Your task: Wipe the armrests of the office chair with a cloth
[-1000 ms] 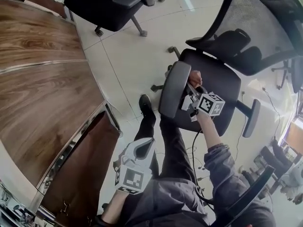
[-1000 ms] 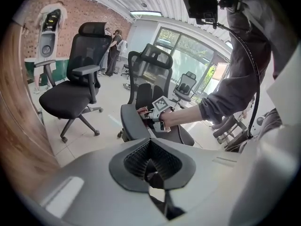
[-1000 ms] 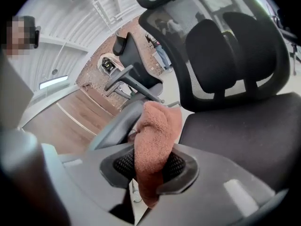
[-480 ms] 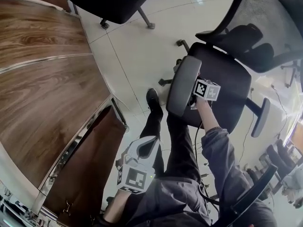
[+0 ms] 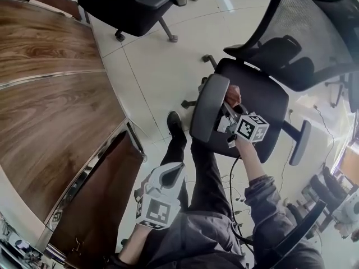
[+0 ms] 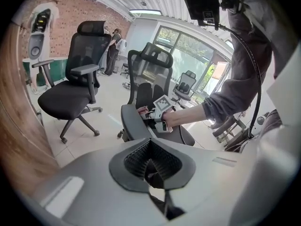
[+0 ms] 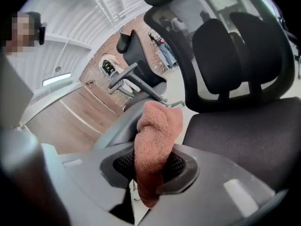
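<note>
Terracotta terry cloth (image 7: pixel 157 138) is clamped between the jaws of the right gripper (image 5: pixel 229 110), the jaws closed on its lower part while the free end stands out ahead of them. In the head view the cloth sits at the seat-side edge of the grey armrest pad (image 5: pixel 208 106), near the pad's far end; the right gripper view shows the cloth's tip lying against that pad (contact appears made, though the exact line of touch is covered by the cloth itself). The pad belongs to a black office chair (image 5: pixel 259 102) with a mesh back, whose opposite armrest (image 5: pixel 300 142) is well apart from both grippers. The left gripper (image 5: pixel 170 172) is held low at the person's lap, beside the corner of the wooden table (image 5: pixel 50 100) and well apart from the chair; its own view shows the ribbed jaws pressed together with nothing between them. A second black office chair (image 5: pixel 120 4) stands on the pale tiled floor (image 5: pixel 154 66) beyond the table. The person's dark shoe (image 5: pixel 173 122) rests on the floor just beside the near chair's base.
</note>
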A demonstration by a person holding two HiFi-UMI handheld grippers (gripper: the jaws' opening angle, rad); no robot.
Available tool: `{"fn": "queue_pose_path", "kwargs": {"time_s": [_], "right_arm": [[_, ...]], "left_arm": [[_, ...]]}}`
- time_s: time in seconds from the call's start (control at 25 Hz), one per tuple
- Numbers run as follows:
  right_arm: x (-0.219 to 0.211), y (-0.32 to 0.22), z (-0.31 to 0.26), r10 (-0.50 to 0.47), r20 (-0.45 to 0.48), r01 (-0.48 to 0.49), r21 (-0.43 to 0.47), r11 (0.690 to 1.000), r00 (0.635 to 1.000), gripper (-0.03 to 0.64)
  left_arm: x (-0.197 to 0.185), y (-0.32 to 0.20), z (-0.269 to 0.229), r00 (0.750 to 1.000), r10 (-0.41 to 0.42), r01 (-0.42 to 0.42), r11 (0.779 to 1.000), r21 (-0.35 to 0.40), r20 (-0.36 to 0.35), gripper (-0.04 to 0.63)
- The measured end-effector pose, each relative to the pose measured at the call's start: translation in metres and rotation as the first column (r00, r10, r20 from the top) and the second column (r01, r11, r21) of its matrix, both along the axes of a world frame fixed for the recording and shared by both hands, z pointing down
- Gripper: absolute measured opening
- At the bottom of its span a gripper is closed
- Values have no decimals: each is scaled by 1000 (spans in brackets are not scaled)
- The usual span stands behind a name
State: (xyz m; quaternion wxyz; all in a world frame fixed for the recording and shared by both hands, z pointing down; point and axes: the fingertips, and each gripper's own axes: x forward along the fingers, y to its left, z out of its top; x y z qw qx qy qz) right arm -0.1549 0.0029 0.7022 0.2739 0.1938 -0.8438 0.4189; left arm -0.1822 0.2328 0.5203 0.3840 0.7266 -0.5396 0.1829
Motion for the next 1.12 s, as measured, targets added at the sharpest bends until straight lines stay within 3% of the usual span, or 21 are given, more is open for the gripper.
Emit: {"fn": "queue_pose_path", "kwargs": {"time_s": [0.28,0.56,0.72,0.88,1.12], "right_arm": [[-2,0,16,14,-9,-14,-6,1000,1000,94],[-10,4,87,74,-124,-84,-80,993,989,92],[-7,5,108,30,-189,-43,-66,997,982,94],[-6,3,86,6,-154,-16,-65,998,988,94],[0,-24,-6,-5,-14,5,16,1000,1000,94]], "left_arm": [[5,2,2,1000,13,-13,1000,-12,-2,14],[2,9,13,1000,6,-6,999,-42,1,13],[4,7,15,1000,7,-7,999,-53,-8,13],[1,0,12,1000,5,-6,999,-42,-11,14],[-7,-13,6,1000,-18,18,1000,-13,-16,13]]}}
